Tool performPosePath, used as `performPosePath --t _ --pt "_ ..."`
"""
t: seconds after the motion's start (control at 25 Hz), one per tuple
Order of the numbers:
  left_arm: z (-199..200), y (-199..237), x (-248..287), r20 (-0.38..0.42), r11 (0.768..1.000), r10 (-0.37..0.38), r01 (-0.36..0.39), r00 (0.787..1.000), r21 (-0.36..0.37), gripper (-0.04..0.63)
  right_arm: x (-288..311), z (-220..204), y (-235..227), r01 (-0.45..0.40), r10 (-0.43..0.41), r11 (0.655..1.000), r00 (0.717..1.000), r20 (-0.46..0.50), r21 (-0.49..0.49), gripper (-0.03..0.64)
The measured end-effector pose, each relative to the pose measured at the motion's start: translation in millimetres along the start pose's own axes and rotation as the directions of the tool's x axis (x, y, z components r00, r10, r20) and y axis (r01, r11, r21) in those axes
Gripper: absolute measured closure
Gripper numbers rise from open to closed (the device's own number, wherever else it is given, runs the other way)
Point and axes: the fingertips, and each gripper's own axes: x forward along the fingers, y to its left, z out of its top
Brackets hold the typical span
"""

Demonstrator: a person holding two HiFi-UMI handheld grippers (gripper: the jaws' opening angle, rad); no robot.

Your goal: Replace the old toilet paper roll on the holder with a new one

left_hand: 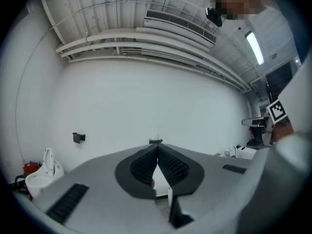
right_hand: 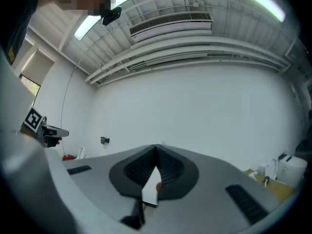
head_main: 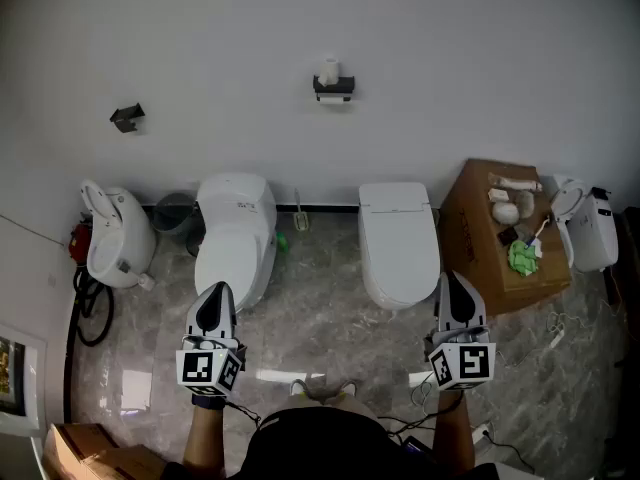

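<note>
**A:** Which step is this?

**B:** The very start, I'd say. The old roll point(head_main: 329, 70) sits on the holder point(head_main: 333, 88) up on the wall, well apart from both tools. The left hand-held gripper point(head_main: 217, 298) and the right hand-held gripper point(head_main: 452, 293) are clenched on nothing.

**A:** And next?

**B:** Step in between the toilets point(head_main: 398, 238), spread one pair of jaws and lift that roll off. The white lump point(head_main: 505, 212) on the cardboard box point(head_main: 478, 238) may be the fresh one, but it's too small to tell.
</note>
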Motion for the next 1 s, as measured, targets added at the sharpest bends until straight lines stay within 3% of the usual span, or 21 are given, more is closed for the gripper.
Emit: performPosePath --t 0.16,0.52,0.76,1.0 --pt "-5.6 -23.7 -3.8 -0.013 0.999 -0.034 0.034 0.999 -0.009 0.583 -20.9 10.2 -12.8 0.031 -0.032 0.997 0.999 -0.008 -0.073 0.624" --pt "-12.7 -6.7 3.0 -0.026 0.999 -0.037 0.037 0.999 -0.028 0.583 -16.9 3.3 1.9 0.028 -0.031 0.998 0.999 -0.044 -0.062 0.623" --pt "-3.3 1.6 8.6 0.004 0.999 -0.039 0.039 0.999 -0.032 0.583 2.1 12.7 18.1 0.001 -0.004 0.991 1.0 -0.024 -0.131 0.621" --pt "2.5 0.4 9.8 0.053 0.999 -0.035 0.035 0.998 0.002 0.58 8.8 7.5 18.7 -0.018 0.015 0.994 1.0 -0.026 -0.107 0.62"
